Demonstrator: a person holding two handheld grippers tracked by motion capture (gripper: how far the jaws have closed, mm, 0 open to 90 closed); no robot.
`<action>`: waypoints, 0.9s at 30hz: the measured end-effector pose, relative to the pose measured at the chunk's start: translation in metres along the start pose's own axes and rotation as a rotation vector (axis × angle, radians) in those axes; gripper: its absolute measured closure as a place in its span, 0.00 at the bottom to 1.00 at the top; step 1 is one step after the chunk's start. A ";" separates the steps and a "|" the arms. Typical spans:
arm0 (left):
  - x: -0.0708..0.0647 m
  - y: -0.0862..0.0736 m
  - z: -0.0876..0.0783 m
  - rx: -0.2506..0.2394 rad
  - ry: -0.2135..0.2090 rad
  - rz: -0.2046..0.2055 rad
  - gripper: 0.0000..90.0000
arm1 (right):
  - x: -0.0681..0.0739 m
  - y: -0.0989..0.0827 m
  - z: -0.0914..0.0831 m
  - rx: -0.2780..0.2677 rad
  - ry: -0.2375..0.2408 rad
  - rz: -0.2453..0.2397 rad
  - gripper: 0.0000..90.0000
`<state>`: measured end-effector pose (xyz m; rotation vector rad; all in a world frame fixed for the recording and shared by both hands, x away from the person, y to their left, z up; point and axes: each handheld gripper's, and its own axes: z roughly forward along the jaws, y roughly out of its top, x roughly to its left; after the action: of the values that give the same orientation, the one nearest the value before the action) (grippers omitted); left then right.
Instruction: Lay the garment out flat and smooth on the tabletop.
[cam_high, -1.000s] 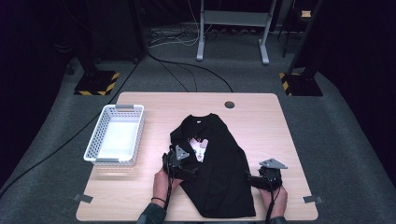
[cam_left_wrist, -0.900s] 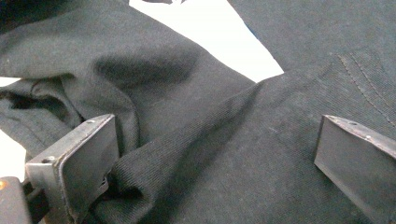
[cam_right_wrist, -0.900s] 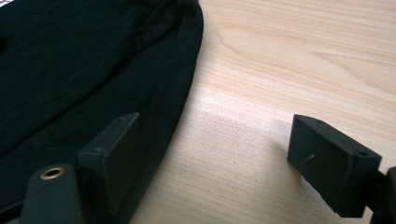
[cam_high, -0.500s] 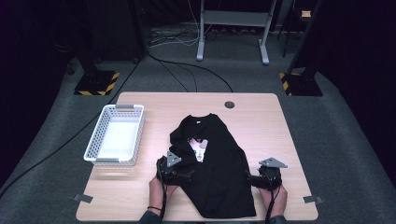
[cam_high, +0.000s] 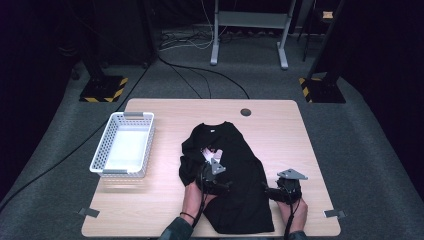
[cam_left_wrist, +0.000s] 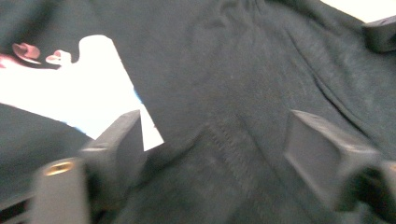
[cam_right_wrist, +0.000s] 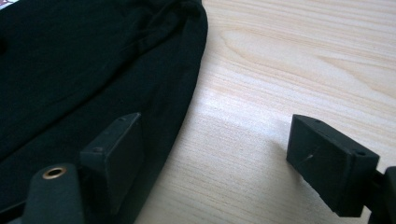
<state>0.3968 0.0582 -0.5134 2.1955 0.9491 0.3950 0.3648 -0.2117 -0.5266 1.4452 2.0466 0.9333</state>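
Lying rumpled on the counter (cam_high: 280, 130), right of the white basket (cam_high: 125, 145), the black T-shirt (cam_high: 240, 190) reaches the near edge. The left hand-held gripper (cam_left_wrist: 212, 149) sits over its middle, jaws apart; the right hand-held gripper (cam_right_wrist: 212, 154) straddles its right hem, jaws apart, bare wood beyond.

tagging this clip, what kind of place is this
Likely a lab or studio set up for recording: a lone wooden table on grey carpet, cables across the floor, hazard-striped stand bases in dark surroundings.
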 end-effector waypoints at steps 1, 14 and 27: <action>0.000 0.001 0.003 0.012 -0.002 -0.007 0.38 | 0.000 0.000 0.000 0.000 0.000 0.000 0.20; 0.006 -0.007 -0.006 -0.020 0.013 -0.021 0.87 | 0.000 0.000 0.000 0.000 0.000 0.000 0.20; 0.009 -0.012 -0.019 -0.058 0.012 -0.035 0.88 | 0.000 0.000 0.000 0.000 0.001 0.000 0.20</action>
<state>0.3866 0.0795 -0.5086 2.1235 0.9694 0.4150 0.3650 -0.2117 -0.5265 1.4449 2.0475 0.9339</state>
